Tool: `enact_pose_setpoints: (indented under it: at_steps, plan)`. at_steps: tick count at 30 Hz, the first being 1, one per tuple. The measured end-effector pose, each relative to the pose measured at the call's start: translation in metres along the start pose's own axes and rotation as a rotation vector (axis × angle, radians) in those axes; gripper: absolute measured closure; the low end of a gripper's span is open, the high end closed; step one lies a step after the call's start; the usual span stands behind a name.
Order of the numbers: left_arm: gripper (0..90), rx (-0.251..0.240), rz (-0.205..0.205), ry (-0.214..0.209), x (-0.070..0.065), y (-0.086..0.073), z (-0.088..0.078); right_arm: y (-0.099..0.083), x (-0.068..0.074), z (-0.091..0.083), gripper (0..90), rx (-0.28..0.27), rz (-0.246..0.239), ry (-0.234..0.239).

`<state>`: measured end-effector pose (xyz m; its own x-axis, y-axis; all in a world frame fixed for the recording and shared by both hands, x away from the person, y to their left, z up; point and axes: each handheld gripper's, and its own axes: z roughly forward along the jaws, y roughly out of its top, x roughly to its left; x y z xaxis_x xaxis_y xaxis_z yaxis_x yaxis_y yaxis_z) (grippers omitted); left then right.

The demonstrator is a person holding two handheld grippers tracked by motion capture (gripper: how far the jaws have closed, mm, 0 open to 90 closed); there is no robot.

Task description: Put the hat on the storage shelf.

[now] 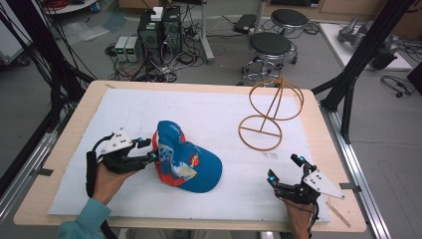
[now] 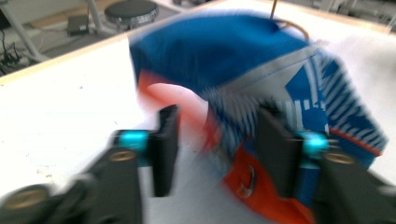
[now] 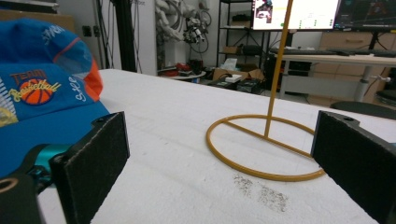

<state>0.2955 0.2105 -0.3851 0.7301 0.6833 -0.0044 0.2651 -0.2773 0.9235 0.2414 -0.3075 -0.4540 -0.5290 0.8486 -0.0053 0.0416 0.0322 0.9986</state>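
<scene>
The cap point(image 1: 186, 162) lies on the white sheet point(image 1: 219, 112), a little toward the near edge of the table point(image 1: 64, 134) and left of its middle. It is blue with orange and white parts. Its brim points to the near right corner. In the right gripper view a basketball picture shows on the cap's front.

The left gripper point(image 1: 148, 150) is at the back end of the cap, on the side facing the left edge. Its jaws are apart. In the left gripper view, which is blurred, the orange rim of the cap sits between the two jaws. One jaw is just beside the cloth, but I cannot tell if it touches. A hand point(image 1: 107, 181) in a teal sleeve holds this gripper.

The right gripper point(image 1: 285, 168) rests by the near right corner, well apart from the cap. Its jaws are wide apart with nothing between them. They point toward the far side of the table.

A wire stand point(image 1: 271, 112) is on the sheet near the far right corner. It has a flat ring at the bottom, a thin post, and a round hoop on top. It is yellow-brown.
</scene>
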Motion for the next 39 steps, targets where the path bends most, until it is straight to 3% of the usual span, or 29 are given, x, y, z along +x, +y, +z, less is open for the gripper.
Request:
enact_pose_setpoints:
  at_steps: [3,6,11,12,16,19,20,21,22,23,25,27,32,39]
  plan:
    - [22.4,-0.027,-0.025,0.049,0.005,-0.005,-0.009,0.000,0.001,0.001,3.3,0.006,-0.009,0.007]
    - [13.3,-0.040,-0.037,0.028,0.009,-0.008,-0.014,0.001,0.000,0.001,3.3,0.013,-0.005,0.014]
    - [11.9,-0.065,0.007,0.019,0.012,-0.017,-0.025,0.002,0.000,0.003,3.3,0.023,-0.022,0.028]
    - [11.9,-0.066,0.019,0.024,0.013,-0.019,-0.027,0.004,0.002,0.004,3.3,0.033,-0.011,0.038]
    - [11.9,-0.084,0.027,0.044,0.017,-0.032,-0.035,0.015,0.011,0.011,3.3,0.037,-0.044,0.086]
    - [12.0,-0.098,0.023,0.059,0.021,-0.041,-0.041,0.026,0.021,0.021,3.3,0.069,-0.049,0.135]
    - [12.0,-0.110,0.020,0.069,0.022,-0.047,-0.044,0.035,0.028,0.029,3.3,0.087,-0.053,0.180]
    - [12.0,-0.110,0.020,0.069,0.022,-0.047,-0.044,0.035,0.028,0.029,3.3,0.087,-0.053,0.180]
    - [12.0,-0.122,0.018,0.075,0.023,-0.051,-0.046,0.043,0.034,0.036,3.3,0.092,-0.051,0.225]
    - [12.0,-0.131,0.018,0.077,0.023,-0.053,-0.047,0.043,0.034,0.036,3.3,0.092,-0.051,0.225]
    - [12.0,-0.183,0.022,0.094,0.024,-0.061,-0.053,0.055,0.043,0.045,3.3,0.104,-0.060,0.273]
    - [12.3,-0.199,0.018,0.098,0.024,-0.064,-0.055,0.063,0.049,0.052,3.3,0.113,-0.070,0.304]
    - [12.3,-0.250,0.002,0.132,0.024,-0.077,-0.060,0.079,0.066,0.069,3.3,0.144,-0.098,0.343]
    - [12.4,-0.278,-0.015,0.154,0.023,-0.087,-0.059,0.090,0.085,0.093,3.3,0.191,-0.128,0.404]
